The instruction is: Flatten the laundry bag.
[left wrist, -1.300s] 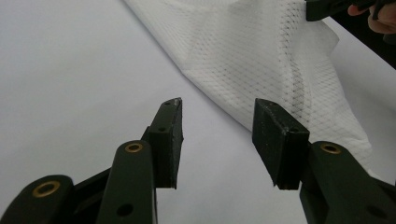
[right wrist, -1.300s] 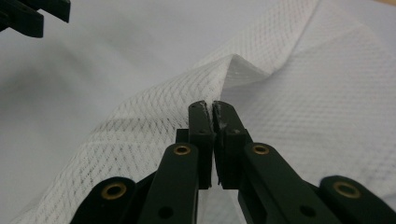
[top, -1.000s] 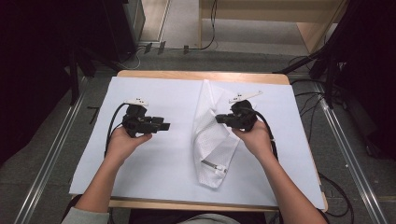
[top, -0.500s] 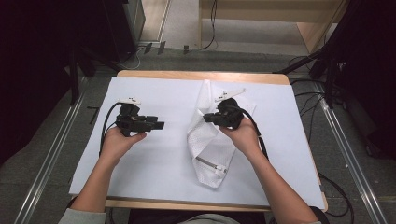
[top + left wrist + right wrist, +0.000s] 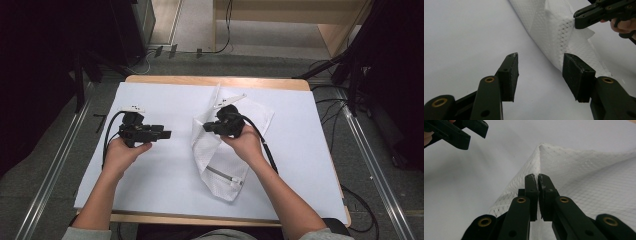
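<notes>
Since a second ago the white mesh bag (image 5: 220, 155) has been dragged leftward across the white table cover (image 5: 150, 190), its top now folded over toward the middle, probably so the other side can take it. It's pinched at the folded edge by the right gripper (image 5: 207, 126), jaws clamped tight on the mesh. The left gripper (image 5: 167, 134) is held just beside it, jaws just widened, nothing between them. The zipper (image 5: 225, 176) is left lying near the front, nothing's blocking the way.

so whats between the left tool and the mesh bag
Nothing: in the high view, bare white sheet lies between the open left tool and the mesh bag.
</notes>
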Action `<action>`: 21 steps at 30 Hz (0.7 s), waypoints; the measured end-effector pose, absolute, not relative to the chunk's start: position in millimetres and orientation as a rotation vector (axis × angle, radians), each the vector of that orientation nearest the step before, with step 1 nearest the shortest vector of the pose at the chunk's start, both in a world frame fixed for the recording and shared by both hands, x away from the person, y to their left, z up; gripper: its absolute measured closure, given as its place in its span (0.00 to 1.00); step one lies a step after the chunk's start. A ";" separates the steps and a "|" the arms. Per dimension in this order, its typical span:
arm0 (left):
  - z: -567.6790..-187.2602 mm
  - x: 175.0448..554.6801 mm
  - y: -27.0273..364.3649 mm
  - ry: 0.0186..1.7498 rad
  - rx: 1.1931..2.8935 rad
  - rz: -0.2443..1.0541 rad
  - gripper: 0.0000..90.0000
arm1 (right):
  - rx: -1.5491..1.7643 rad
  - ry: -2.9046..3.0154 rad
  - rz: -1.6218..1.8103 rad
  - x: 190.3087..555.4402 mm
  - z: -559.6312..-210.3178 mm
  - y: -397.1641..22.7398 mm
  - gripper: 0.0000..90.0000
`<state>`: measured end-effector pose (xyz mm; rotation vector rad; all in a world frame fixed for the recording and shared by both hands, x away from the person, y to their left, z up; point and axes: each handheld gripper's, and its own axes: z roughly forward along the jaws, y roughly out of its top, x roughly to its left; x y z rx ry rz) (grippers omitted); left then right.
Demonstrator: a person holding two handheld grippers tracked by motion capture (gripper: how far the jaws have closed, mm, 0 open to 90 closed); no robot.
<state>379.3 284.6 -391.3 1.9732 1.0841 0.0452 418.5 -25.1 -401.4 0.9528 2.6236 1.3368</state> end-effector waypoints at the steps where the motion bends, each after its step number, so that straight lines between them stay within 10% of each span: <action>1: -391.6 378.9 285.1 1.088 1.970 0.045 0.53 | 0.954 2.628 1.334 419.1 -403.5 -22.6 0.97; 21: -393.0 377.6 288.7 1.103 1.971 0.046 0.52 | 0.972 2.582 1.419 421.0 -394.4 -29.0 0.79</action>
